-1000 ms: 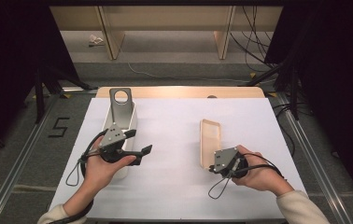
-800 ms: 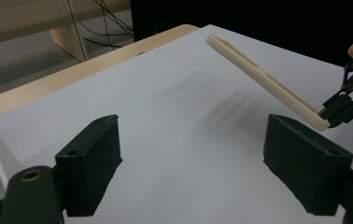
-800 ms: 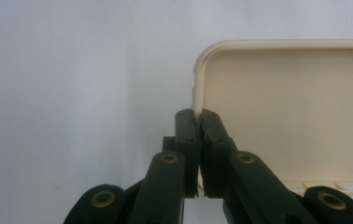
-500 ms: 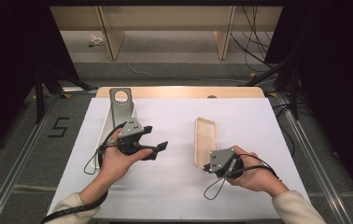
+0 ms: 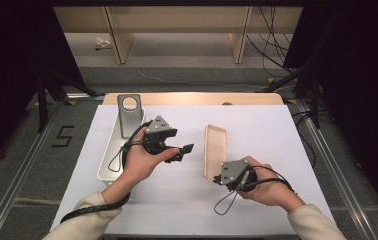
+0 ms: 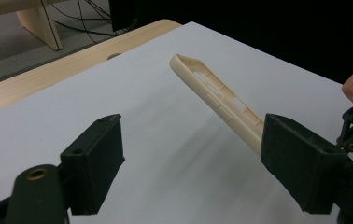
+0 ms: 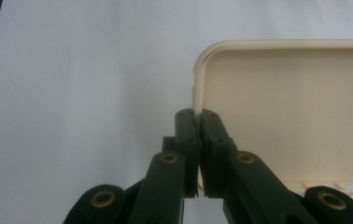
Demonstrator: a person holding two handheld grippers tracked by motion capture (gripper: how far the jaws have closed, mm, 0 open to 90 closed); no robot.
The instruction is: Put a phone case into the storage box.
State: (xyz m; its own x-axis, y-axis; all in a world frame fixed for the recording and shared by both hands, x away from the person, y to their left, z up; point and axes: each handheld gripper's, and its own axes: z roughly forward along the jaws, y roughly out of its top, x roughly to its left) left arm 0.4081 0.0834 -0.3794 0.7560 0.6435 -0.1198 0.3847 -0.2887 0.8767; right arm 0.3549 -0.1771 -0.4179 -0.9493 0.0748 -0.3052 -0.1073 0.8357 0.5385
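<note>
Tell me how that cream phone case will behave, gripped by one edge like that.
The phone case is a thin open shell with cutouts along its side, so it probably flexes and twists. It looks light for its size. The right gripper has its jaws pinching only the rim, and the case tilts off the table, so it may pivot or slip. The left gripper is open nearby.

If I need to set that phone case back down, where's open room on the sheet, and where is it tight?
Bare white sheet lies right of the phone case, out to the table edge, and along the near edge between the two forearms. It is crowded at left: the white tray with the grey phone, and the open left gripper beside it.
</note>
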